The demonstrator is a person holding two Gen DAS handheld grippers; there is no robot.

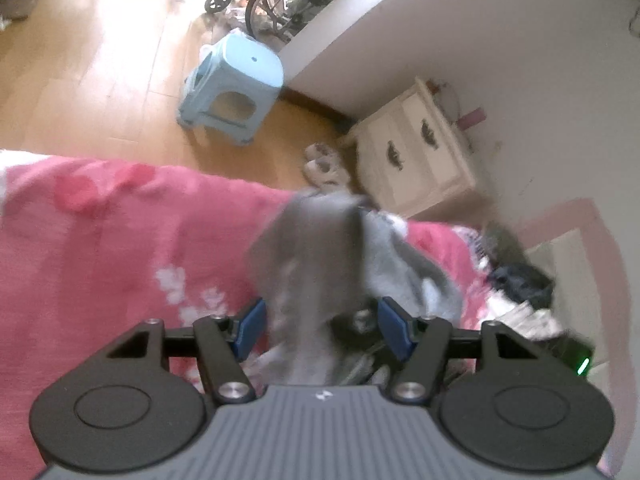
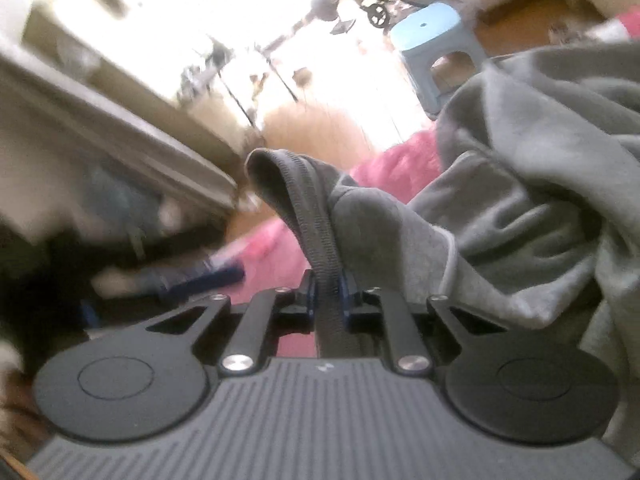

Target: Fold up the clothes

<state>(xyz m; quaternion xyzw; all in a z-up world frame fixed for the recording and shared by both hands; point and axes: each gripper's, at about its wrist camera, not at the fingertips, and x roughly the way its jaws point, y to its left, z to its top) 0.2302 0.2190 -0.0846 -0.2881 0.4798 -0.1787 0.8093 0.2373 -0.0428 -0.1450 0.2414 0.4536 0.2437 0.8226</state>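
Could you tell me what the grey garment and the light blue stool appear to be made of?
The grey garment looks like soft matte fleece or sweatshirt knit, with a fuzzy nap and ribbed hem. The light blue stool looks like moulded plastic: smooth, slightly glossy, one piece.

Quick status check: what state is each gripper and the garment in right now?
left gripper: open, fingers apart with grey cloth between them.
right gripper: shut on the ribbed hem.
grey garment: unfolded, bunched, lifted over the pink bedspread.
bedside cabinet: drawers closed.
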